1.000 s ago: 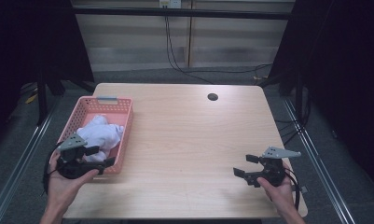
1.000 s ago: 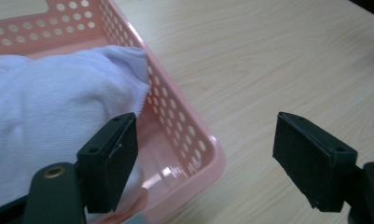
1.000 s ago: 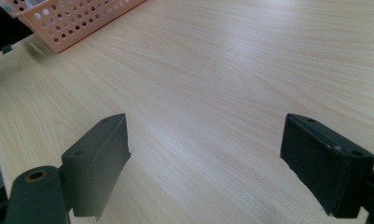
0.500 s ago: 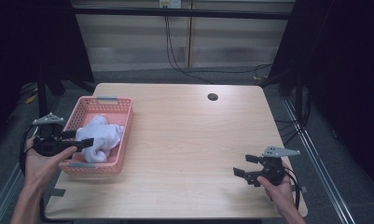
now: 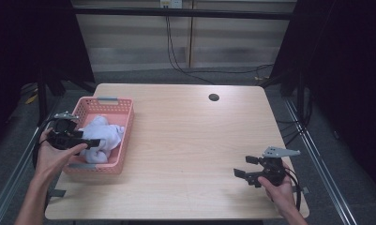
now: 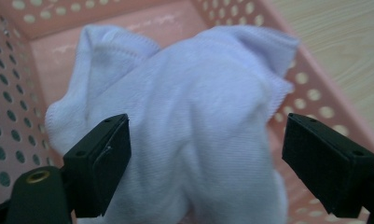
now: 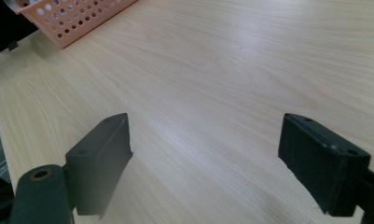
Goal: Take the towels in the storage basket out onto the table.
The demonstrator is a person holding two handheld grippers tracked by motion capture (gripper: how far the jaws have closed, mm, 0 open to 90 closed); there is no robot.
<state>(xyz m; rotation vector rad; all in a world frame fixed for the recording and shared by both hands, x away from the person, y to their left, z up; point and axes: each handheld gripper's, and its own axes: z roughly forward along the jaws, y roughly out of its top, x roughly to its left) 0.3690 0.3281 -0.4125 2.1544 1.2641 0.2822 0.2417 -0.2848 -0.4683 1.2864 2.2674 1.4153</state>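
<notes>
The left hand-held gripper (image 5: 85,142) reaches in over the left wall of the pink basket (image 5: 124,136), level, its jaws spread wide and just opening further. The white cloth (image 5: 102,138) lies crumpled in the basket straight ahead of it; in the left gripper view the cloth (image 6: 194,140) bulges up between the two jaws, close against the left pad and apart from the right one, so nothing is gripped. The right hand-held gripper (image 5: 245,168) hangs just above the bare worktop (image 5: 185,140), well away from the basket, jaws wide apart and empty. From it the basket (image 7: 77,16) sits far ahead to its left.
</notes>
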